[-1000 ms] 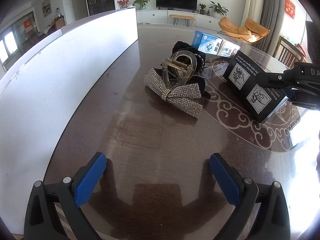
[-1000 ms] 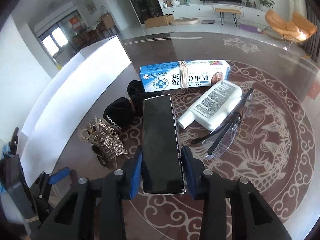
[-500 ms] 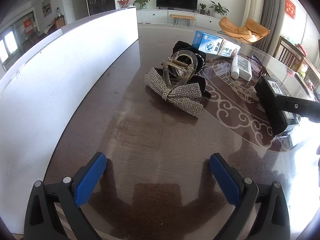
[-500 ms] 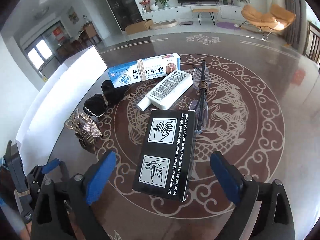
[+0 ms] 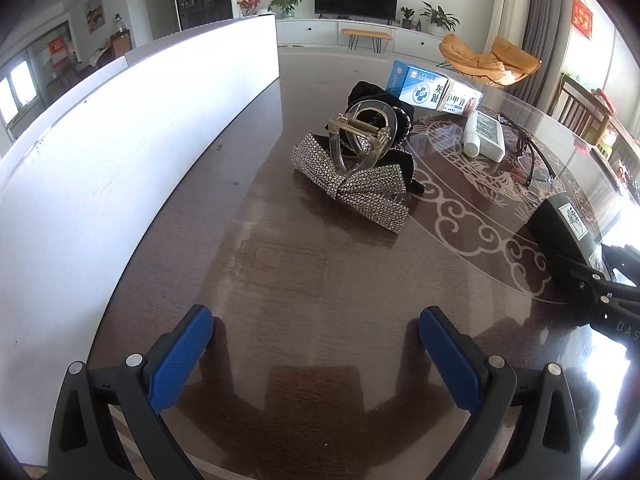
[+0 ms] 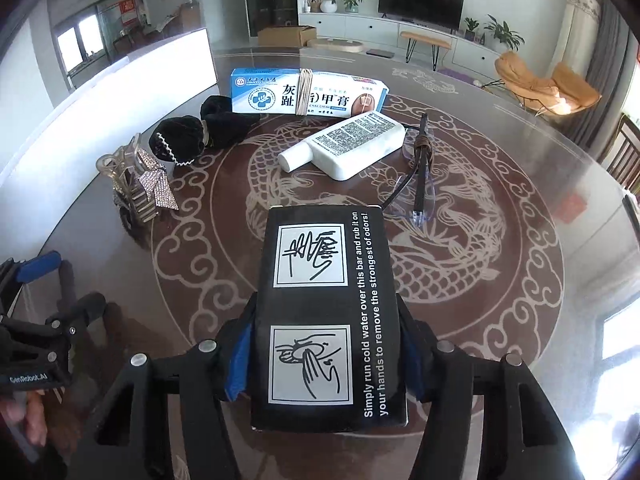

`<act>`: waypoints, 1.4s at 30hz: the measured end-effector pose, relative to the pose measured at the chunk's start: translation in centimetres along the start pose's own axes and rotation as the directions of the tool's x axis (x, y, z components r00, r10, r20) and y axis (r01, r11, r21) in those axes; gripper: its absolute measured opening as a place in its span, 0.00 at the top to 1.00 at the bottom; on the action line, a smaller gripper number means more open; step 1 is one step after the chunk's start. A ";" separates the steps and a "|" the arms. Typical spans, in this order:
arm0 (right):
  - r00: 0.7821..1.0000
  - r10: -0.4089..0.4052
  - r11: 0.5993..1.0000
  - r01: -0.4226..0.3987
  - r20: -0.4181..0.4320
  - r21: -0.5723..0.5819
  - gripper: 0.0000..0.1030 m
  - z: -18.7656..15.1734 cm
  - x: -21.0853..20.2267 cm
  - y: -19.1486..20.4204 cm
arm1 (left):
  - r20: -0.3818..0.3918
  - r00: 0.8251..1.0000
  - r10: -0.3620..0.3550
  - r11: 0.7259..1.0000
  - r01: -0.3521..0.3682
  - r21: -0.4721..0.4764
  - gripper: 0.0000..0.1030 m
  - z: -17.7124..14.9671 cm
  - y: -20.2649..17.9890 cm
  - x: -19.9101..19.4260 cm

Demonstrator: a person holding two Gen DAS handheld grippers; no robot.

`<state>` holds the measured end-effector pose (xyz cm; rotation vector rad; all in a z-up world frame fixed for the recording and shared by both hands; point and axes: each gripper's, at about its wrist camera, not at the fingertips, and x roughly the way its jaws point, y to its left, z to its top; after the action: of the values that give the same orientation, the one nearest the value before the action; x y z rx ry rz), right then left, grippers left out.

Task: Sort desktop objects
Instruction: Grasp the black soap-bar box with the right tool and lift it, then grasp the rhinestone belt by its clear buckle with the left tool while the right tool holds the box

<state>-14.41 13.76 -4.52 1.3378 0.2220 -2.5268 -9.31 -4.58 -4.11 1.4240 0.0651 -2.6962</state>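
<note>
A dark table (image 6: 500,340) is seen from above. At nine o'clock, the left gripper (image 5: 316,356) is held spread over bare tabletop, empty. At ten o'clock lie a rhinestone hair clip (image 6: 140,184) and black scrunchies (image 6: 180,142); at twelve, a blue carton (image 6: 308,92), white bottle (image 6: 348,146) and glasses (image 6: 418,176). At six, the right gripper (image 6: 326,356) is closing around a black box (image 6: 326,312). Sorting appears barely begun; everything remains ungrouped.

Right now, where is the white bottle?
In the right wrist view the white bottle lies on its side at centre, between the blue-and-white cream box behind it and the glasses at its right.
</note>
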 end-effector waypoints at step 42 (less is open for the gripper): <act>0.998 -0.048 0.997 0.046 0.029 0.064 0.02 -5.3 -2.6 -2.1 | -0.015 0.999 0.042 0.998 -0.042 -0.053 0.04 8.8 -1.9 6.0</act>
<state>-9.52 17.61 -5.36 1.3303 0.1708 -2.6119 -20.06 -3.76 -4.14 1.4128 0.1061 -2.6308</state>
